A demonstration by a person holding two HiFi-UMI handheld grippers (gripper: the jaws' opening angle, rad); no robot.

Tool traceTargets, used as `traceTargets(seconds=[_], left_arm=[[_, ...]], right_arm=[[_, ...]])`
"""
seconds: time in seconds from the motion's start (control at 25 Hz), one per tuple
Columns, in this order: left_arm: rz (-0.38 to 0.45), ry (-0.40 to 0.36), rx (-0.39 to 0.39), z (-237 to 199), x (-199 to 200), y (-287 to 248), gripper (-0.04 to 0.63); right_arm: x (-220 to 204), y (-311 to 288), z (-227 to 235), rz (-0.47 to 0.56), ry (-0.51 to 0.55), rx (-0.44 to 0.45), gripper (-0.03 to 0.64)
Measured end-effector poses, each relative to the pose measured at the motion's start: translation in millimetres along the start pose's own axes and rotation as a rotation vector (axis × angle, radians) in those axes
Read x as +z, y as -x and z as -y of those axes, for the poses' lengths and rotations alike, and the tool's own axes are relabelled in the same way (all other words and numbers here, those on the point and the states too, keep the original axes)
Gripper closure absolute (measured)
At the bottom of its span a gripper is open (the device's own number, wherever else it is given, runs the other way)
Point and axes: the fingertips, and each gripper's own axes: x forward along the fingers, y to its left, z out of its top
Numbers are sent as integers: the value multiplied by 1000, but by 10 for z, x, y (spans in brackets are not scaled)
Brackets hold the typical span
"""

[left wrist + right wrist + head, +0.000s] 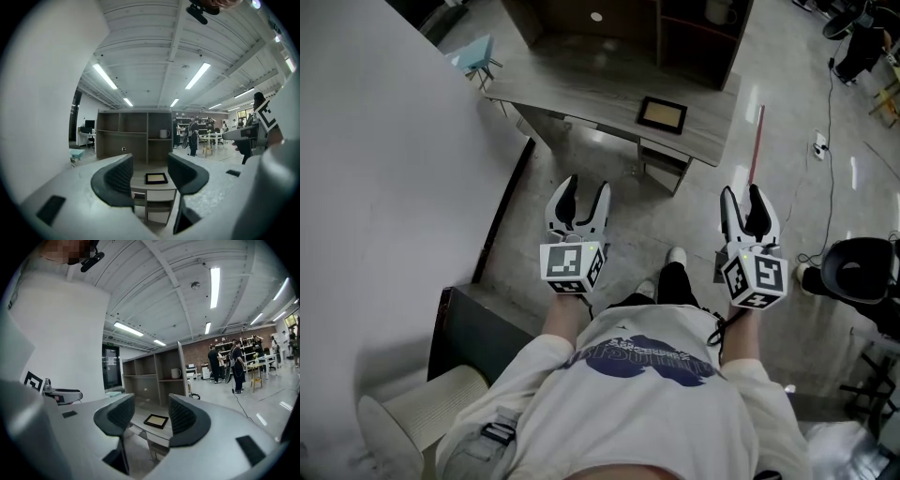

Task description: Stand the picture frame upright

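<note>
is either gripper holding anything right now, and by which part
Nothing is held. The left gripper and right gripper both have open, empty jaws; the picture frame lies flat on the desk, untouched.

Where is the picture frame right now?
In the head view the picture frame lies flat on the desk, near its front edge at the right end, above the drawers.

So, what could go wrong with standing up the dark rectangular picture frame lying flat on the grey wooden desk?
The dark rectangular picture frame lies near the front edge of the grey wooden desk; a nudge might push it off. Lying flat, it gives open jaws little to grip.
</note>
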Motion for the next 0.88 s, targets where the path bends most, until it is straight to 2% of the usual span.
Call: traceTargets(seconds=[0.32, 0.88], left_arm=[[-65, 33, 68, -189, -267, -342, 383], [-51, -1, 112, -105, 81, -1768, 383]], right_arm=[[-139, -556, 152, -39, -1, 54, 408], [222, -1883, 931, -26, -5, 120, 408]])
